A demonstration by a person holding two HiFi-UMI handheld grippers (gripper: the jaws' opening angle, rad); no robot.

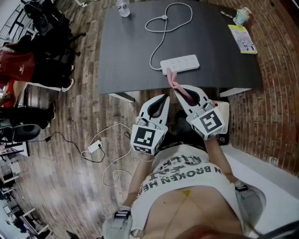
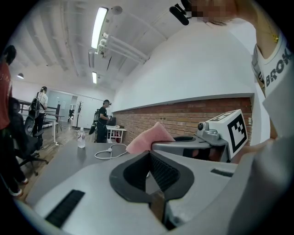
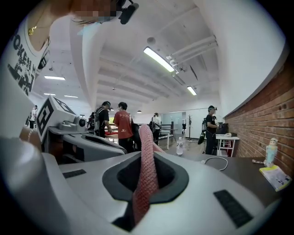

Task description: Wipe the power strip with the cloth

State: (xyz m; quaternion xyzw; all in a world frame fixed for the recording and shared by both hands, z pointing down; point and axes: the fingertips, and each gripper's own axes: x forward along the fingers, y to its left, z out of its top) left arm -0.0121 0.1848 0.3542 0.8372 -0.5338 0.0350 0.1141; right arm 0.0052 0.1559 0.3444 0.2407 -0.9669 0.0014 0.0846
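**Pink cloth pinched in the right gripper, short of the power strip**

Head view: The power strip (image 1: 180, 63) is lying on the dark table (image 1: 126, 51), near its front edge, with its white cable (image 1: 163, 28) looping away toward 12 o'clock. The right gripper (image 1: 179, 89) is pointing at it from 6 o'clock, apart from it, and the cloth (image 1: 176, 85) is sticking out of its tips as a thin pink strip that is ending just short of the strip. The left gripper (image 1: 165, 97) is hovering beside it at 8 o'clock, over the floor edge. A bottle (image 1: 123, 8) at 11 o'clock is being cut off by the frame. A yellow booklet (image 1: 243, 38) and a small figurine (image 1: 241, 16) are sitting at 1 o'clock.

Left gripper view: The left gripper (image 2: 149, 153) is showing its jaws pressed together with nothing between them. The cloth (image 2: 149, 137) is rising at 12 o'clock behind them, covering part of the table. Only the cable (image 2: 110, 151) and the bottle (image 2: 81, 137) are showing there; the gripper's body is blocking the near tabletop.

Right gripper view: The right gripper (image 3: 147, 156) is clenching the cloth (image 3: 146, 176), which is standing up through the jaws and hiding the middle of the scene. The cable (image 3: 216, 163) is lying at 2 o'clock; the gripper's own body is covering the near table.
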